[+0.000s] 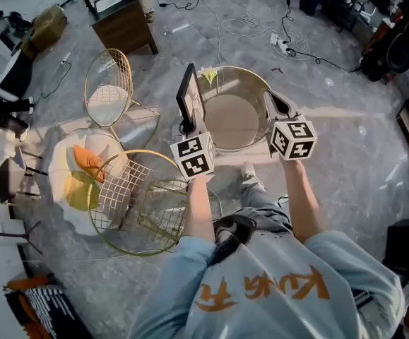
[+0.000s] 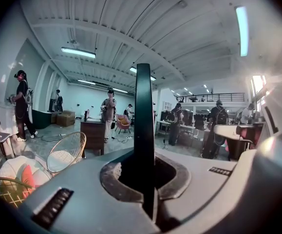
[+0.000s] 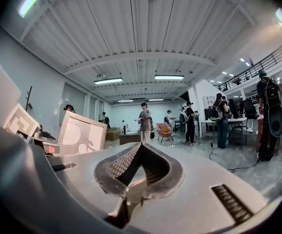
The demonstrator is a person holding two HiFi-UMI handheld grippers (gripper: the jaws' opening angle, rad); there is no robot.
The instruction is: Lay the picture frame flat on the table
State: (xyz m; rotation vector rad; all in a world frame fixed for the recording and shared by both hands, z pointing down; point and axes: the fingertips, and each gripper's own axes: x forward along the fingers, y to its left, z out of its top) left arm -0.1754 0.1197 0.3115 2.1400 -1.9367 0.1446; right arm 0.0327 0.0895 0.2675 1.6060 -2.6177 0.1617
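The left hand-held gripper (image 1: 188, 127) (image 2: 145, 179) is clamped on the lower edge of the picture frame (image 1: 190, 94) (image 2: 144, 121). The frame stands upright at the round tabletop's (image 1: 232, 122) left rim. The right hand-held gripper (image 1: 277, 106) (image 3: 137, 152) is closed on nothing.

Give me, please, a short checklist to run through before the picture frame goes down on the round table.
1. Grip: the left gripper is shut on the lower edge of the picture frame. Ok.
2. Frame lying flat: it stands upright on edge. Not ok.
3. Landing spot: the middle of the table is bare. Ok.
4. Far rim: a small yellow-green thing sits there, close to the frame's top. Cannot tell whether it is in the way.
5. The right gripper is free to help: jaws together, nothing between them. Ok.
6. Frame touching the table: cannot tell.
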